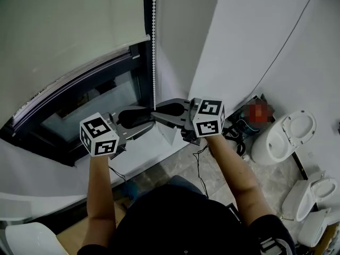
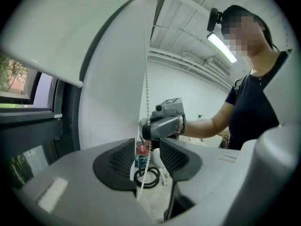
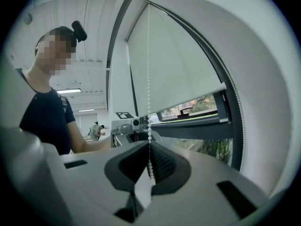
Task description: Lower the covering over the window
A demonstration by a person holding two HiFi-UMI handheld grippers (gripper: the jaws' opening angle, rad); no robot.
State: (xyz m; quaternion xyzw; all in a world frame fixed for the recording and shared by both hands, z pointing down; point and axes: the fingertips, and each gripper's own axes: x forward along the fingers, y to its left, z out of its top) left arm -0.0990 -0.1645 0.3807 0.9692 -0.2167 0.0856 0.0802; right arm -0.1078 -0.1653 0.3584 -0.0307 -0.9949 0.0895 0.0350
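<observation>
Room: white walls meet in a corner, with one dark-framed window (image 1: 87, 102) on the left and grey floor tiles (image 1: 265, 177) low on the right.
Blind: one pale roller blind (image 1: 64, 31) covers the window's upper part. Its bottom edge stops part way down, and the glass below it is bare.
Chain: one white bead chain (image 1: 154, 47) hangs just right of the blind, along the frame's right edge, and runs down to my two tools.
Tools: two, facing each other across the chain above the white sill (image 1: 151, 149), left tool on the left and right tool on the right.
Right gripper (image 3: 149, 163): my jaws are pressed together and pinch the chain between the ribbed pads. The beads run straight up from the pinch.
Left gripper (image 2: 146, 160): my jaws are spread. The chain hangs in the gap, and I see neither pad bearing on it.
Marker cubes: two, one on each tool, near my wrists.
Toilets (image 1: 284, 137): three white ones, I think, on the floor at the far right. The lower two crowd the picture's edge, so the count is unsure.
Cable (image 1: 236, 132): one black tangle at the wall's foot, beside the nearest toilet.
Edges and room: the wall corner stands just right of the chain. The sill's edge lies under both tools. Bare tiles show between my right arm and the toilets.
</observation>
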